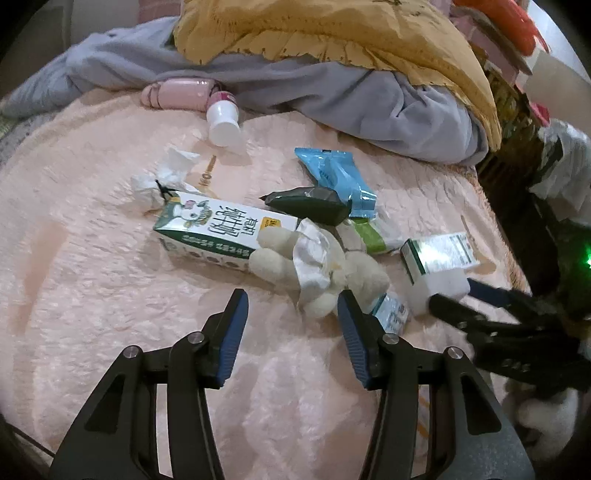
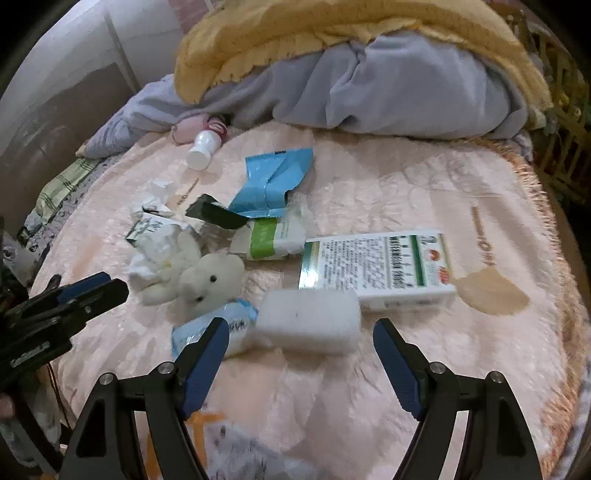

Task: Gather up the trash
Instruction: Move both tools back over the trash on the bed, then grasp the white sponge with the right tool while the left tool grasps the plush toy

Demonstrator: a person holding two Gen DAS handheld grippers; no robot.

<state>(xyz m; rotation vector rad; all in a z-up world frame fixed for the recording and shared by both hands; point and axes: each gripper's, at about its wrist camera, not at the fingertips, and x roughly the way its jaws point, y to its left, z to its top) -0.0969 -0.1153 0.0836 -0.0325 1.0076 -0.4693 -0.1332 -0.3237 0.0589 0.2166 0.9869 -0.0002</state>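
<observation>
Trash lies on a pink blanket [image 1: 110, 277]: a green-and-white milk carton [image 1: 218, 229], crumpled tissue [image 1: 162, 181], a blue wrapper [image 1: 336, 177], a dark wrapper [image 1: 310, 205], a white-and-green box [image 2: 380, 269] and a white sponge block [image 2: 310, 321]. My left gripper [image 1: 291, 306] is open and empty, just short of a white plush toy [image 1: 332, 273]. My right gripper [image 2: 301, 332] is open, its jaws either side of the near end of the sponge block, not touching it. The right gripper also shows in the left wrist view [image 1: 454, 299].
A white bottle [image 1: 221, 123] and a pink item [image 1: 177, 94] lie at the back by piled grey [image 1: 369, 103] and yellow bedding [image 1: 332, 33]. A small blue-white packet [image 2: 210, 332] lies beside the plush. The blanket's fringed edge [image 2: 554, 240] runs on the right.
</observation>
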